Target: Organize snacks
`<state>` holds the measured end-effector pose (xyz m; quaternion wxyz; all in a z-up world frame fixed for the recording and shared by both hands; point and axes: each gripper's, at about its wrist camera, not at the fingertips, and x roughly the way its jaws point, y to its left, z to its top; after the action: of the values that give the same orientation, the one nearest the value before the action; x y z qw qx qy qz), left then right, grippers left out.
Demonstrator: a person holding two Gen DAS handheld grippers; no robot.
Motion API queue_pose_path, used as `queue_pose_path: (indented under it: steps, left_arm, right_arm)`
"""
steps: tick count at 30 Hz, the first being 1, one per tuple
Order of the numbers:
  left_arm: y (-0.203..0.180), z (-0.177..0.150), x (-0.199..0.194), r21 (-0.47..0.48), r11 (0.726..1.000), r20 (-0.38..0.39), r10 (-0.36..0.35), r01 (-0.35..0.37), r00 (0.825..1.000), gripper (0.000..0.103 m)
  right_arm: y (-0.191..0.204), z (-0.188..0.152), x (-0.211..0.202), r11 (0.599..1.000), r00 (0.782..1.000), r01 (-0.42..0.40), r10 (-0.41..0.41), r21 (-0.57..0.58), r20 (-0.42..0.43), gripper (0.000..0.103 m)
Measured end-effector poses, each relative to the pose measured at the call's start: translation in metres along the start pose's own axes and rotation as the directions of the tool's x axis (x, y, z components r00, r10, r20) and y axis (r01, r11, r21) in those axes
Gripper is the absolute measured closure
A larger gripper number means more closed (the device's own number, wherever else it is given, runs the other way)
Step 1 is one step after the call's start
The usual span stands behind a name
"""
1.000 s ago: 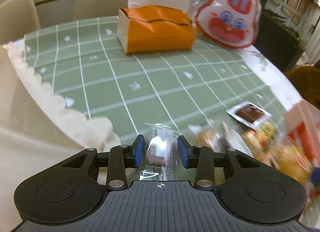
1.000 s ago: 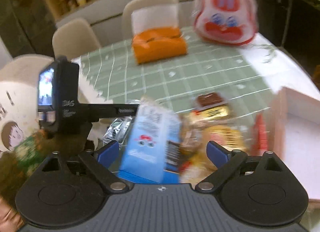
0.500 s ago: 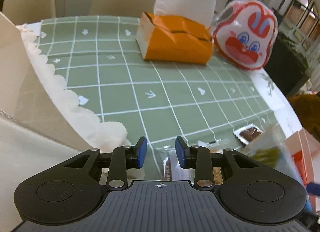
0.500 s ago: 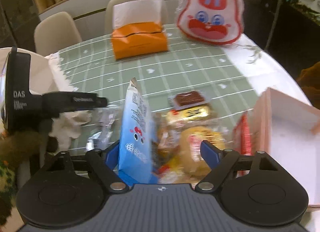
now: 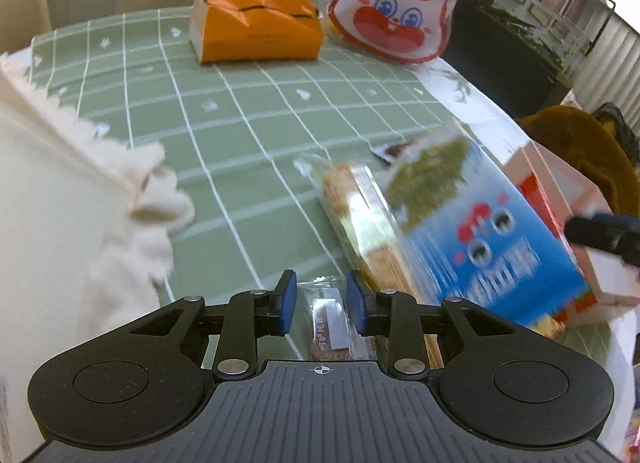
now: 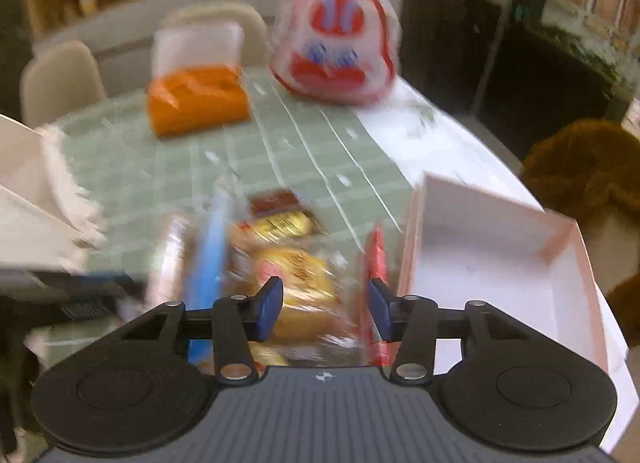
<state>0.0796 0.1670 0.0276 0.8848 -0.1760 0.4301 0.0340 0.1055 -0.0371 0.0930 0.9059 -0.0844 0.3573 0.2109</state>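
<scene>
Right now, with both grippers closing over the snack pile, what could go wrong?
The left gripper is closing around a small clear-wrapped snack; the slippery film could slide out. The right gripper is closing over the yellow pastry pack with the red packet close beside it; it might pinch both or crush the pastry.

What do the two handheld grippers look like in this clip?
Both match: the left gripper and right gripper have a ribbed dark grey body marked with a small crosshair, black linkage arms with silver pivot screws, round black discs at the sides, and blue finger pads. No cables or sleeves show.
</scene>
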Motion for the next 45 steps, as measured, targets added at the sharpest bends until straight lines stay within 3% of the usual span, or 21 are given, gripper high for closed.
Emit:
queue_pose_path:
  steps: [3, 9, 14, 17, 19, 23, 26, 33, 38, 41, 45]
  left_arm:
    - [-0.007, -0.015, -0.009, -0.006, 1.0, -0.004, -0.008, 0.008, 1.0, 0.071]
    - [-0.017, -0.018, -0.013, -0.003, 1.0, -0.046, -0.007, 0.006, 0.999, 0.071]
    - [-0.022, -0.024, -0.021, 0.023, 1.0, -0.081, -0.005, 0.007, 0.997, 0.07]
    - [-0.027, -0.032, -0.027, 0.058, 0.998, -0.084, -0.006, 0.011, 0.996, 0.068]
    - [-0.032, -0.037, -0.027, 0.074, 0.997, -0.096, -0.012, 0.019, 0.995, 0.063]
    - [-0.04, -0.042, -0.026, 0.1, 0.995, -0.09, -0.017, 0.026, 0.996, 0.063]
    - [-0.043, -0.045, -0.026, 0.092, 0.994, -0.093, -0.048, 0.056, 0.995, 0.063]
    - [-0.046, -0.056, -0.03, 0.062, 0.99, -0.097, -0.117, 0.124, 0.988, 0.064]
    - [-0.042, -0.06, -0.035, 0.04, 0.989, -0.103, -0.14, 0.145, 0.985, 0.065]
    - [-0.043, -0.061, -0.04, 0.056, 0.99, -0.102, -0.124, 0.13, 0.987, 0.065]
    - [-0.05, -0.066, -0.047, 0.111, 0.989, -0.085, -0.088, 0.097, 0.993, 0.065]
  right_arm:
    - [0.015, 0.003, -0.008, 0.997, 0.998, -0.066, 0.066, -0.035, 0.0, 0.056]
    - [0.033, 0.011, 0.026, 0.998, 0.997, -0.033, 0.029, -0.061, -0.066, 0.055]
    - [0.026, 0.024, 0.059, 0.998, 0.994, -0.019, 0.013, -0.058, -0.109, 0.034]
    - [0.022, 0.023, 0.073, 0.998, 0.986, -0.052, 0.045, -0.042, -0.162, 0.034]
    - [0.025, 0.02, 0.07, 0.996, 0.988, -0.056, 0.045, -0.074, -0.151, 0.04]
    - [0.021, 0.021, 0.053, 0.989, 0.981, -0.119, 0.104, -0.087, -0.162, 0.083]
    - [0.007, 0.017, 0.032, 0.984, 0.97, -0.179, 0.174, -0.019, -0.168, 0.091]
    - [-0.018, -0.023, -0.006, 0.98, 0.967, -0.189, 0.197, 0.063, -0.161, 0.092]
    - [-0.04, -0.053, -0.012, 0.977, 0.969, -0.15, 0.175, 0.15, -0.173, 0.092]
    - [-0.043, -0.061, -0.019, 0.989, 0.982, -0.09, 0.107, 0.113, -0.158, 0.086]
    - [-0.029, -0.046, -0.039, 0.999, 0.997, -0.051, 0.052, 0.009, -0.054, 0.083]
